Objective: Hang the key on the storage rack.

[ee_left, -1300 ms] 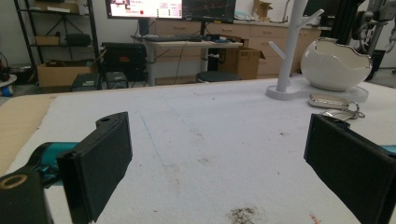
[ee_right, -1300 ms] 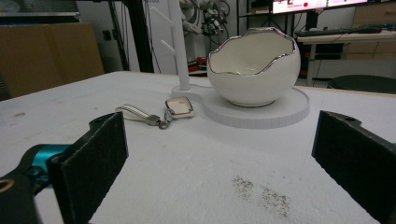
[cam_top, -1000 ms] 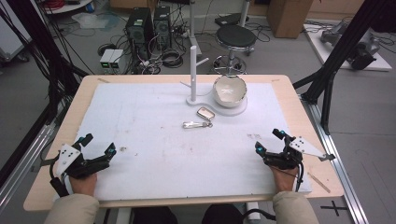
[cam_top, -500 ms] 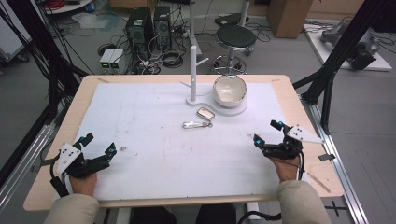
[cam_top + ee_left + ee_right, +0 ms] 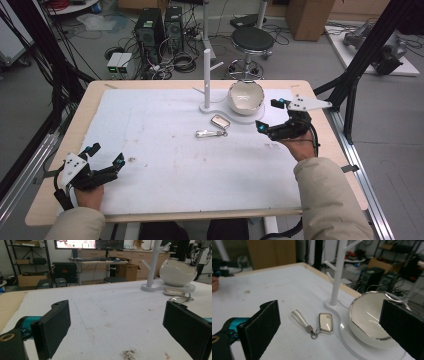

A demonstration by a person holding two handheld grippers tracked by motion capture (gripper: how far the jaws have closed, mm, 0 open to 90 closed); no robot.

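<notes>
The right gripper (image 5: 270,116) is hovering with its jaws spread wide near the table's far right edge, pointing at the key fob (image 5: 218,121), which is lying just beside the stand base (image 5: 227,108) near the far edge. The right gripper view is showing the fob's strap and ring (image 5: 304,323), hard to make out from above, while its right jaw is cutting off part of the bowl (image 5: 367,315). The left gripper (image 5: 102,160) is resting spread at the near left corner.
</notes>
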